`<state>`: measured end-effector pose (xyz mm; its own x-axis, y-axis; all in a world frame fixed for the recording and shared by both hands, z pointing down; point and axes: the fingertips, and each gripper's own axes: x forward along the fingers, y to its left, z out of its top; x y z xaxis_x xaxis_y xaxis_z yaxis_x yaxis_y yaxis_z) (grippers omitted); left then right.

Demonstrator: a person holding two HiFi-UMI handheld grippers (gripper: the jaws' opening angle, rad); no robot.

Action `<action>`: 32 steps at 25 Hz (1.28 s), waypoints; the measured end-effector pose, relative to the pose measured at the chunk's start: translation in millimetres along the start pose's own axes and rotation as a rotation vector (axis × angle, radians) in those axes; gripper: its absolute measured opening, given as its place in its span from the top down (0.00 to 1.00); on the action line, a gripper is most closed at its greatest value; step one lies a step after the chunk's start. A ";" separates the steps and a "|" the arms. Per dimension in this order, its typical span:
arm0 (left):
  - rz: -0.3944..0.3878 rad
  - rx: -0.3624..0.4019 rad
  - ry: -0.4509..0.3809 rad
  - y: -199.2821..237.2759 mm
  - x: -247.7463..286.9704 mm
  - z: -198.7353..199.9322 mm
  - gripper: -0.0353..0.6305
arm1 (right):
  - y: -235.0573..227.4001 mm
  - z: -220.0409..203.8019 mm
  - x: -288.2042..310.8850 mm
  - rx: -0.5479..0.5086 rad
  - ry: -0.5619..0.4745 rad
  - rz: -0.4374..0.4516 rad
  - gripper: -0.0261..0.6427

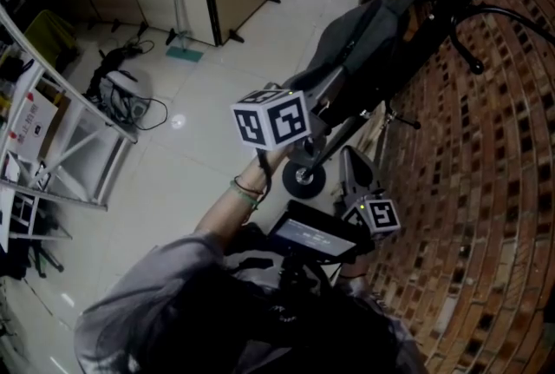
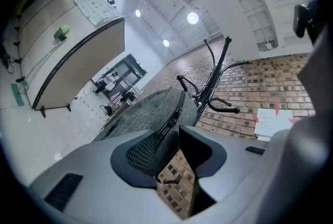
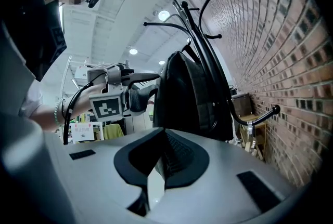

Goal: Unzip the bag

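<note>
Grey bag (image 2: 151, 114) was pinched by left gripper (image 2: 169, 147), steadied for unzipping; right gripper (image 3: 158, 166) was held pressed shut, empty, well apart. Zip (image 2: 169, 125) pull judged next to be gripped.

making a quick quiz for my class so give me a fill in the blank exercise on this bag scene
1. The dark bag hangs on a black coat rack beside a wall of ____.
2. The right claw is shut and holds ____.
3. The left claw has the ____'s edge between its jaws.
Missing words: brick; nothing; bag
</note>
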<state>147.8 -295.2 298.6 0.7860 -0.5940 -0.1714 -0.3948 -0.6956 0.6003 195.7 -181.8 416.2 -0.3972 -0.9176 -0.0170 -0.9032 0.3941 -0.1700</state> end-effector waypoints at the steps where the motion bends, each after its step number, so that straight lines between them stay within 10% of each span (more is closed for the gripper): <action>1: -0.020 0.006 -0.005 -2.2 -0.7 0.5 0.74 | 0.9 -0.1 1.1 -0.001 0.002 0.001 0.97; 21: -0.124 0.011 -0.065 0.8 -5.9 1.1 0.92 | 3.5 -1.6 1.3 -0.005 0.020 -0.026 0.97; 32: -0.165 -0.049 -0.100 -2.3 -12.8 -1.0 0.93 | 14.0 97.0 20.7 -0.264 -0.084 0.034 0.97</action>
<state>139.2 -285.6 300.2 0.7859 -0.5123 -0.3464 -0.2387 -0.7680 0.5943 190.6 -200.4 317.9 -0.4233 -0.9002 -0.1023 -0.9050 0.4148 0.0942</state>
